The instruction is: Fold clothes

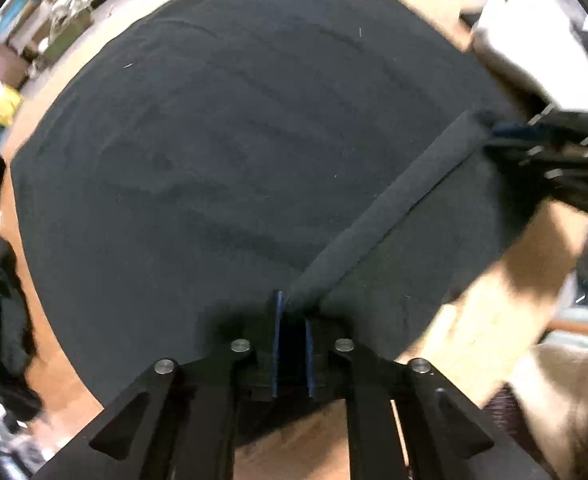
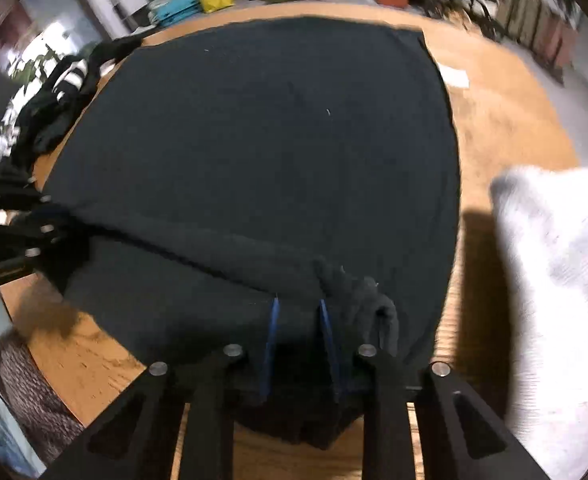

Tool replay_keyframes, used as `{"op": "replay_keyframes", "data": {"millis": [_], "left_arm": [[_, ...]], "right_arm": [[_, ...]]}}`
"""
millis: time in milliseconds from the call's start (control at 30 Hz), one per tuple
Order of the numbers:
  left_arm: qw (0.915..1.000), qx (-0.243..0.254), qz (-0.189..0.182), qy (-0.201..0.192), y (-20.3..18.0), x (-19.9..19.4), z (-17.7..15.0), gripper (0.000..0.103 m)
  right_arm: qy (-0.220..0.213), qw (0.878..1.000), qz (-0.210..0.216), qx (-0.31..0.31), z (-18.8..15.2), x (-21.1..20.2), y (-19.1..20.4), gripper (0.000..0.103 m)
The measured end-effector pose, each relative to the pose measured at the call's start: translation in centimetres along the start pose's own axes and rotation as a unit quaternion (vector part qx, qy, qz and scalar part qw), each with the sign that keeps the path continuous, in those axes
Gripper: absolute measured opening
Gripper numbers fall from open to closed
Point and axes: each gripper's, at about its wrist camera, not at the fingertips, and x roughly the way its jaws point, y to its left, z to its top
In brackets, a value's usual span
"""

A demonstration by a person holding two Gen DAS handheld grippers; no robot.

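Black garment (image 1: pixel 214 152) lies spread on the wooden table (image 2: pixel 493 120), its folded hem band (image 1: pixel 393 204) stretched diagonally between the left gripper (image 1: pixel 292 312) and right gripper (image 2: pixel 299 304), both clamping it.

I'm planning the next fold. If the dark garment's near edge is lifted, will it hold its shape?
Probably not: the dark garment lies limp on the wooden table, its hem sagging between both grippers, so it should drape. Likely light, and unlikely to slide freely.

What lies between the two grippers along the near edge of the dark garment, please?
A raised band of the dark garment, its folded hem, runs from the left gripper to the right gripper; the left wrist view shows it best.
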Motion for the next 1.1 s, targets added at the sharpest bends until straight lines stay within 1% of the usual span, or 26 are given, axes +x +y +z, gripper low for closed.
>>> {"op": "replay_keyframes", "data": {"millis": [33,67,100,133,167,200,233,333,367,400,433,467,500,533,567,633,667,733,800,867,900,967,1000,1033,1067,1100], "left_arm": [[0.9997,-0.015,-0.013,-0.016,0.8,-1.3,-0.6,0.023],[0.9988,-0.029,-0.024,-0.031,1.6,-2.4,-1.1,0.035],[0.9978,-0.041,-0.027,-0.045,2.3,-3.3,-1.8,0.043],[0.9961,-0.058,-0.024,-0.062,3.2,-4.3,-2.8,0.058],[0.9940,-0.074,-0.014,-0.079,4.2,-4.8,-4.2,0.065],[0.9914,-0.091,-0.004,-0.095,5.1,-5.4,-5.6,0.066],[0.9883,-0.104,0.009,-0.111,5.9,-5.9,-7.1,0.066],[0.9774,-0.126,0.071,-0.155,7.5,-7.0,-11.4,0.066],[0.9727,-0.121,0.100,-0.171,7.4,-7.4,-12.7,0.066],[0.9669,-0.104,0.134,-0.190,7.1,-7.4,-14.3,0.066],[0.9640,-0.083,0.150,-0.204,7.1,-7.4,-15.8,0.066],[0.9622,-0.063,0.157,-0.213,7.0,-7.4,-17.1,0.066],[0.9641,-0.048,0.148,-0.215,6.7,-7.0,-17.9,0.066],[0.9656,-0.032,0.139,-0.217,6.5,-6.7,-18.6,0.066],[0.9675,-0.019,0.129,-0.217,6.4,-6.2,-19.2,0.066],[0.9724,-0.010,0.113,-0.204,6.6,-4.8,-18.9,0.066],[0.9736,-0.009,0.108,-0.201,6.9,-3.8,-18.4,0.066],[0.9748,-0.021,0.081,-0.206,7.8,-2.6,-17.7,0.066],[0.9735,-0.041,0.049,-0.220,8.6,-2.2,-17.3,0.066],[0.9696,-0.060,0.027,-0.235,9.2,-2.2,-17.1,0.064],[0.9674,-0.069,0.020,-0.243,9.5,-2.2,-17.0,0.061],[0.9643,-0.086,0.013,-0.250,10.3,-2.0,-17.0,0.040],[0.9627,-0.097,0.008,-0.253,10.8,-1.9,-16.9,0.035],[0.9607,-0.109,0.000,-0.255,11.1,-1.8,-16.9,0.025],[0.9590,-0.116,-0.006,-0.258,11.3,-1.7,-16.7,0.021],[0.9571,-0.121,-0.010,-0.263,11.4,-1.7,-16.6,0.020]], "right_arm": [[-0.002,1.000,0.001,0.002,-0.1,-0.1,0.0,0.024],[-0.004,1.000,-0.001,0.001,-0.1,-0.1,0.1,0.025],[-0.004,1.000,-0.003,-0.003,-0.2,-0.1,0.2,0.025],[-0.004,1.000,-0.007,-0.007,-0.2,-0.1,0.4,0.025],[-0.004,1.000,-0.010,-0.009,-0.2,0.0,0.5,0.026],[-0.004,1.000,-0.011,-0.009,-0.2,-0.1,0.6,0.026],[-0.005,1.000,-0.013,-0.009,-0.3,-0.1,0.6,0.026],[-0.006,1.000,-0.014,-0.007,-0.4,-0.2,0.8,0.028],[-0.006,1.000,-0.013,-0.005,-0.5,-0.2,0.8,0.029],[-0.007,1.000,-0.011,-0.004,-0.5,-0.4,0.8,0.029],[-0.011,1.000,-0.010,-0.003,-0.4,-0.8,0.9,0.029],[-0.021,1.000,-0.008,-0.007,-0.4,-1.7,1.2,0.031],[-0.037,0.999,-0.008,-0.022,-0.2,-2.9,2.0,0.033],[-0.054,0.997,-0.008,-0.045,0.0,-4.1,3.0,0.038],[-0.068,0.995,-0.004,-0.071,0.3,-5.1,4.3,0.039],[-0.088,0.987,0.014,-0.131,0.7,-6.7,7.2,0.041],[-0.094,0.981,0.029,-0.165,0.9,-7.3,8.8,0.046],[-0.102,0.968,0.053,-0.225,2.0,-7.8,11.7,0.050],[-0.102,0.953,0.057,-0.278,2.5,-6.5,13.9,0.052],[-0.101,0.939,0.065,-0.323,2.8,-5.0,17.0,0.055],[-0.100,0.933,0.076,-0.336,2.7,-3.9,18.4,0.055],[-0.098,0.927,0.098,-0.350,2.4,-2.1,20.6,0.055],[-0.099,0.924,0.110,-0.353,2.4,-1.9,21.0,0.055],[-0.098,0.922,0.119,-0.356,2.4,-1.4,21.5,0.053],[-0.096,0.920,0.126,-0.359,2.4,-0.9,22.1,0.050],[-0.093,0.920,0.129,-0.358,2.6,-0.4,22.3,0.046]]}}
